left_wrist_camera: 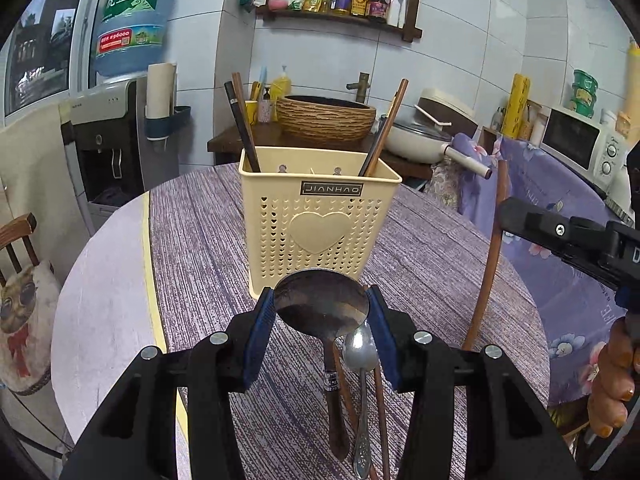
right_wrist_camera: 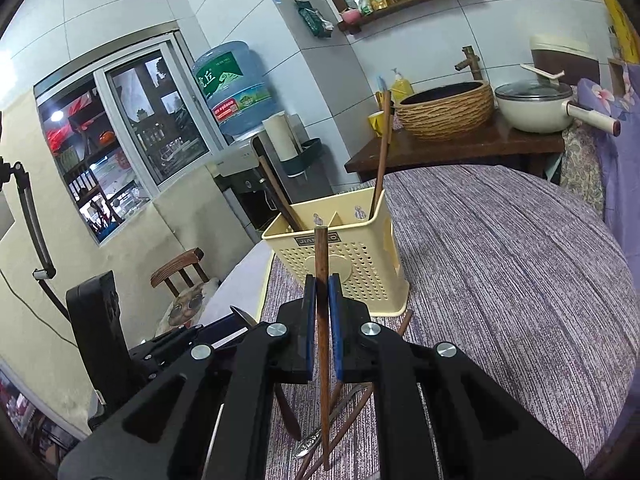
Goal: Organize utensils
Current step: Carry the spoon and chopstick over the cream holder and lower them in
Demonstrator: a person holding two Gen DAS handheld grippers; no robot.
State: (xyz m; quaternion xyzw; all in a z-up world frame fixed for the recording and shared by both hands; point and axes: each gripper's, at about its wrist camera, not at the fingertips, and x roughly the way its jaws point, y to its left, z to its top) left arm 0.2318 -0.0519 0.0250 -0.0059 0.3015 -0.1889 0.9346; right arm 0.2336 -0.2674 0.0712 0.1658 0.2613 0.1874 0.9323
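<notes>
The left gripper [left_wrist_camera: 321, 312] clamps a large dark metal spoon [left_wrist_camera: 321, 305] by its bowl, handle hanging down. The right gripper [right_wrist_camera: 322, 300] pinches a brown wooden chopstick [right_wrist_camera: 321, 264] upright before the cream perforated plastic holder [right_wrist_camera: 352, 256].

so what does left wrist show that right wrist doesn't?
Left wrist only: the big spoon, its bowl clamped in the left gripper, a small silver spoon lying below it, the microwave, and the right gripper from the side.
Right wrist only: the right gripper shut on a wooden chopstick, and the window.
Both: the cream utensil holder with sticks standing in it, the purple table, and the water jug.
</notes>
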